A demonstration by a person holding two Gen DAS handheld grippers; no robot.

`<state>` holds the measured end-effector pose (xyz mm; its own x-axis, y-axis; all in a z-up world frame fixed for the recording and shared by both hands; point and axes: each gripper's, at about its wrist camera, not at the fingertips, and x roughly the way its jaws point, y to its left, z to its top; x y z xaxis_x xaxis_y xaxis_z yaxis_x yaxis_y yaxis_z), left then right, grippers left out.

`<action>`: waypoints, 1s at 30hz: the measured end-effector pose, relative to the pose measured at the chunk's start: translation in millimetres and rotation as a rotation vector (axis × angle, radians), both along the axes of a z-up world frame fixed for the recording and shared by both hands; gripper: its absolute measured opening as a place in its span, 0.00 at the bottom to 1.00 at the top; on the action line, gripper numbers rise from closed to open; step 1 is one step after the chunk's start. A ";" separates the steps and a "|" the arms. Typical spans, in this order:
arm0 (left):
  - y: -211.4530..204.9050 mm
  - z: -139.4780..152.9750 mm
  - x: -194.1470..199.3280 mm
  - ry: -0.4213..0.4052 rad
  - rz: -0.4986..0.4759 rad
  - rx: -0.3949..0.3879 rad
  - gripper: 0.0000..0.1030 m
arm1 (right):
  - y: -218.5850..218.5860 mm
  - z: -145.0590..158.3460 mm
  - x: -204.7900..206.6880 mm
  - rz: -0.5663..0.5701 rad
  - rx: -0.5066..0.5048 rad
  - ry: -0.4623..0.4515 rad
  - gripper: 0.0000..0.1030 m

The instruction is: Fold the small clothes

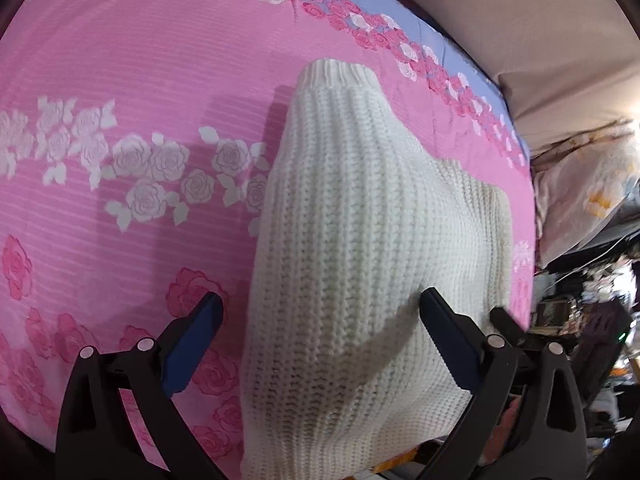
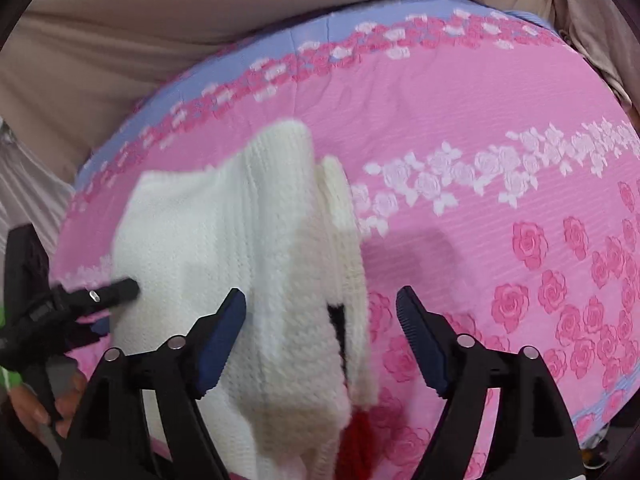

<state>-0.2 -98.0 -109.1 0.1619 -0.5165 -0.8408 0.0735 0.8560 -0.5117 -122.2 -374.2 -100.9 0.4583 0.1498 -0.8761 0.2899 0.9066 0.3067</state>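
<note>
A white knitted sweater lies on a pink rose-patterned bed sheet, one ribbed sleeve cuff pointing away. My left gripper is open, hovering over the sweater with its fingers on either side of the knit. In the right wrist view the same sweater is folded in layers, with a bit of black and red showing at its near right edge. My right gripper is open above that folded edge, holding nothing. The left gripper appears at the left, held by a hand.
The bed's blue border meets a beige wall or headboard. A patterned pillow and dark clutter lie beyond the bed's right edge. Open pink sheet spreads to the right of the sweater.
</note>
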 end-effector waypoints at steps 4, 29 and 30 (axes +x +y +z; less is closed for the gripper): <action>2.3 -21.9 0.4 0.087 0.037 -0.084 0.95 | -11.9 -39.6 -2.0 -0.054 0.244 0.065 0.74; -69.7 -8.4 -15.1 -0.038 -0.119 -0.010 0.84 | -60.6 -37.3 -33.7 -0.160 0.286 -0.006 0.58; -69.0 -11.4 -15.5 -0.032 -0.106 -0.008 0.87 | -60.8 -39.6 -33.4 -0.165 0.299 -0.010 0.59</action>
<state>-15.7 -167.0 -120.4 0.1326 -0.5391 -0.8317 0.1794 0.8383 -0.5148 -155.6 -435.0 -140.5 0.5065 0.3224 -0.7997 0.4208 0.7171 0.5556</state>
